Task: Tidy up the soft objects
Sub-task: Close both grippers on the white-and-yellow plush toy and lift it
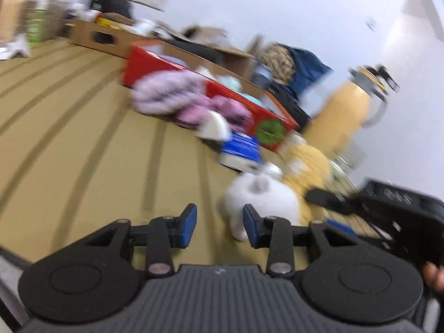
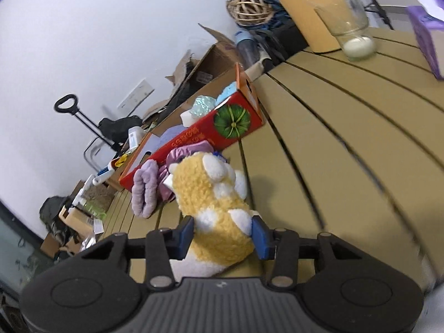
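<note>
My right gripper (image 2: 222, 234) is shut on a yellow and white plush toy (image 2: 213, 199) and holds it over the slatted tan table (image 2: 319, 166). The same plush toy (image 1: 266, 194) shows in the left wrist view, with my right gripper (image 1: 327, 198) on it. My left gripper (image 1: 220, 222) is open and empty, close to the toy's white end. A red cardboard box (image 2: 222, 130) holds soft blue and white items. Purple and pink soft cloths (image 2: 147, 186) lie against the box's side; they also show in the left wrist view (image 1: 177, 97).
A glass (image 2: 349, 27) with white liquid and a purple box (image 2: 427, 36) stand at the far right. A yellow bottle (image 1: 344, 111) stands behind the toy. A blue pack (image 1: 241, 152) lies by the red box (image 1: 211, 88). Cardboard boxes (image 1: 97, 34) line the table's far edge.
</note>
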{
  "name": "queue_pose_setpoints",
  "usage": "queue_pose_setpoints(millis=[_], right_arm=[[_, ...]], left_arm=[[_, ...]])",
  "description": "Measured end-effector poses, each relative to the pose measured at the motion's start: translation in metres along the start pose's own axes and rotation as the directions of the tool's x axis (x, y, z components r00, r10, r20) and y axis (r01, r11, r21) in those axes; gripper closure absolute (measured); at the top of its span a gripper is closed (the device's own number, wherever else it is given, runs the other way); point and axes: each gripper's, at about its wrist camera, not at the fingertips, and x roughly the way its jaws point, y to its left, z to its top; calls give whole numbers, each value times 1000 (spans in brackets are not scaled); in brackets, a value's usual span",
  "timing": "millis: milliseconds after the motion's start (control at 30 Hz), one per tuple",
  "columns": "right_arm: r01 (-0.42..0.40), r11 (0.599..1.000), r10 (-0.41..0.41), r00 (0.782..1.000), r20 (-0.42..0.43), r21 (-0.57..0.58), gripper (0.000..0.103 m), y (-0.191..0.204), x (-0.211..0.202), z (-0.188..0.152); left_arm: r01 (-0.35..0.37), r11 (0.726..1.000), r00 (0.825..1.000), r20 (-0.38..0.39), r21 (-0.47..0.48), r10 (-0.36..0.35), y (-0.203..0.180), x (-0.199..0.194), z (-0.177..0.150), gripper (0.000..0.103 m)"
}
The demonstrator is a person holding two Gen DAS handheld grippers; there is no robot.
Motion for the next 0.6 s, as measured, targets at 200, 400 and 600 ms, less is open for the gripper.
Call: queue_pose_setpoints(millis=[200,400,600], right_arm=[[11,994,-16,999,-43,-113,48,34,-6,-26],[51,981,-51,999,5,-185,43,31,-19,-10],[65,980,-64,998,8,-190,53,19,6,18]], left_arm=[[-23,993,998,47,-112,28,32,-30,7,44],[45,994,999,35,-102,-42,24,-28,12,38],[54,996,998,-24,-66,-56,0,14,9,51]])
